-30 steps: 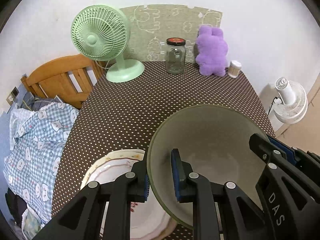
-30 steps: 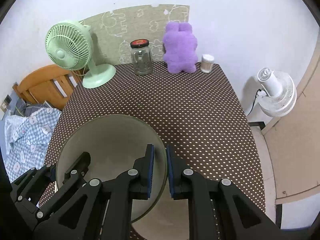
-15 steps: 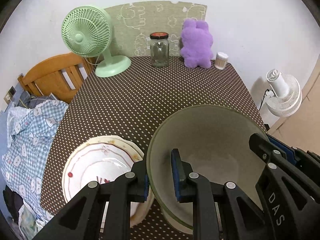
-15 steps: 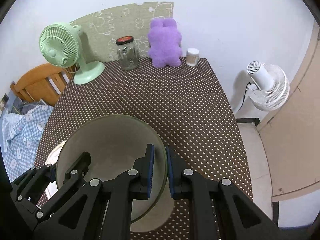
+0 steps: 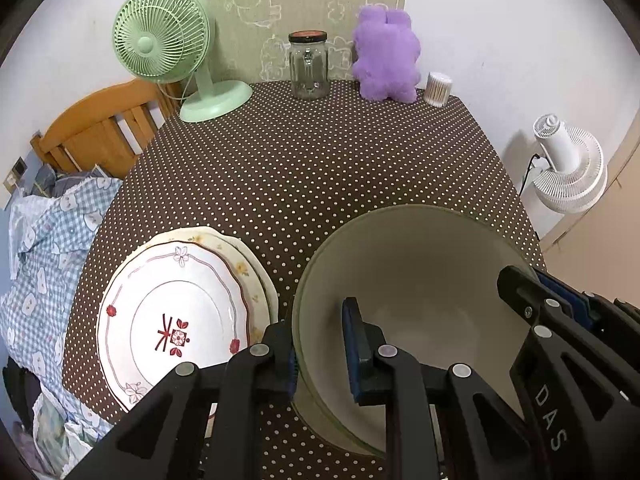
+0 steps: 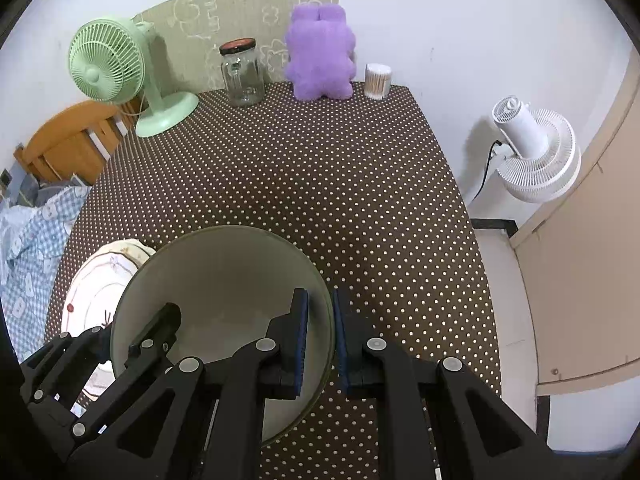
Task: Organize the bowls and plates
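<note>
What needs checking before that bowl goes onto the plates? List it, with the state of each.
1. Left gripper clamped on the bowl rim: ok, one finger inside the wall, one outside.
2. Right gripper clamped on the opposite rim: ok.
3. Bowl is off the table: cannot tell.
4. Plate stack is flat, top plate bare: ok.
5. Bowl is centred over the stack: not ok, it sits to the right of it.
6. Glass jar and green fan are out of the path: ok, they stand at the far edge.
</note>
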The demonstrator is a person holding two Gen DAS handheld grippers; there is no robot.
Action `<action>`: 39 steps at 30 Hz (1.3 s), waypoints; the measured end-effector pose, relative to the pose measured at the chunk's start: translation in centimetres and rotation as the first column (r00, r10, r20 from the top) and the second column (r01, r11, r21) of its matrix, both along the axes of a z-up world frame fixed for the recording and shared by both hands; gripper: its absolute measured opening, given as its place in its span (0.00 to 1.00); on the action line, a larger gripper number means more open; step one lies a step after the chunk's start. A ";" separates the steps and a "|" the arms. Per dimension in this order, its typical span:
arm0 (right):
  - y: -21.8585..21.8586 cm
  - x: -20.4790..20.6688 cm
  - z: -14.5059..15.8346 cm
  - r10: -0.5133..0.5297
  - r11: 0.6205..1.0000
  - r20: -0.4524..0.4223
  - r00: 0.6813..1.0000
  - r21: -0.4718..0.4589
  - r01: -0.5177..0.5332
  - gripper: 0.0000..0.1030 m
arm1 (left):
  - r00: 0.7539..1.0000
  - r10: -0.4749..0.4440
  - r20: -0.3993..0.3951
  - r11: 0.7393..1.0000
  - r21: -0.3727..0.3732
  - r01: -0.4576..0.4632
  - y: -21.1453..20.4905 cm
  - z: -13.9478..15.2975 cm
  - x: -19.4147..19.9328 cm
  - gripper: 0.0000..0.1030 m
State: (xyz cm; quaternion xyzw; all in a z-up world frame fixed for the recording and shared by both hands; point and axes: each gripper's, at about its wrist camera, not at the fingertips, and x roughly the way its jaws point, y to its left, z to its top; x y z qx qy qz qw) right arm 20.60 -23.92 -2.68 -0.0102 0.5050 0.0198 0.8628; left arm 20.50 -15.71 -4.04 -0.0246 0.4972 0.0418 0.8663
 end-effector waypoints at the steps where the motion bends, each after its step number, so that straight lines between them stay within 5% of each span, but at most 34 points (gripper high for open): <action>1: 0.0 0.0 -0.1 0.001 1.000 -0.002 1.000 0.001 -0.001 0.15 | 1.000 0.001 -0.002 1.000 0.000 -0.001 0.1 0.0 0.0 0.15; 39: -0.2 -1.0 -3.8 0.038 0.995 -0.063 0.997 0.098 -0.032 0.15 | 0.996 0.031 -0.081 0.993 0.119 -0.021 -0.3 -2.6 -1.1 0.16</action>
